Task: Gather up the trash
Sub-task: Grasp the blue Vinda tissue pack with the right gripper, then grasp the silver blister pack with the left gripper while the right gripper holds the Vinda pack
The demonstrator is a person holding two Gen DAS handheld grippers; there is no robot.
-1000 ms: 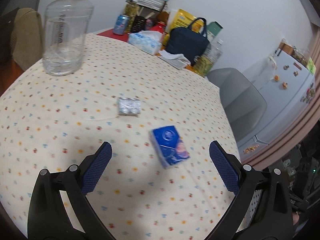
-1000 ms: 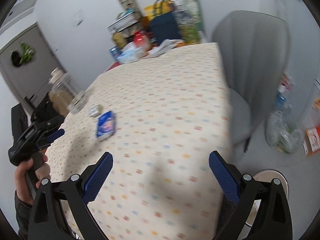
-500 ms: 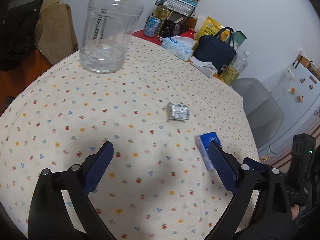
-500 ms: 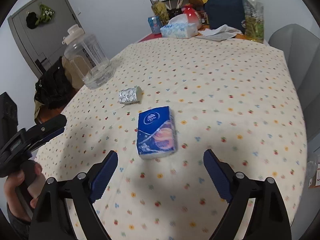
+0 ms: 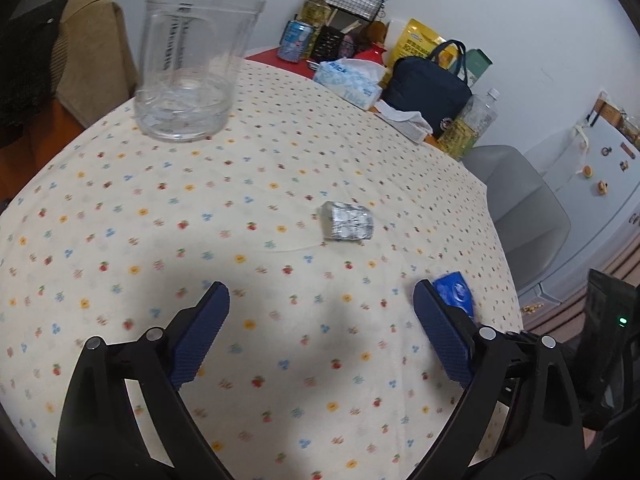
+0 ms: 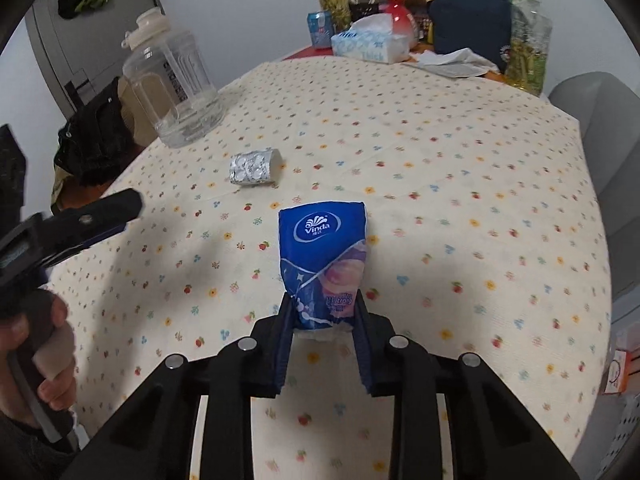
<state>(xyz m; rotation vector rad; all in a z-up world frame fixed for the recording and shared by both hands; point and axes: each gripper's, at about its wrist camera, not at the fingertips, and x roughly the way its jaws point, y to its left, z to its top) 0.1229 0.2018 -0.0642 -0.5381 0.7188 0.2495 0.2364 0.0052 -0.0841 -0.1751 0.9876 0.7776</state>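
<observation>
Plastic, glossy and blue, wraps the soft tissue pack (image 6: 323,256) on the flower-dotted tablecloth (image 6: 460,184); the right gripper (image 6: 323,334), jaws just closed, pinches its near end. At ten o'clock from it lies a crinkled foil blister sheet (image 6: 253,168). The left gripper (image 5: 320,332) gapes wide, empty.

Blue tissue pack (image 6: 322,264) pinched at its near end, silver blister pack (image 6: 252,167) (possibly emptied) flat beyond it

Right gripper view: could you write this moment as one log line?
right gripper: just closed on tissue pack | left gripper: open, empty | foil blister: on table
</observation>
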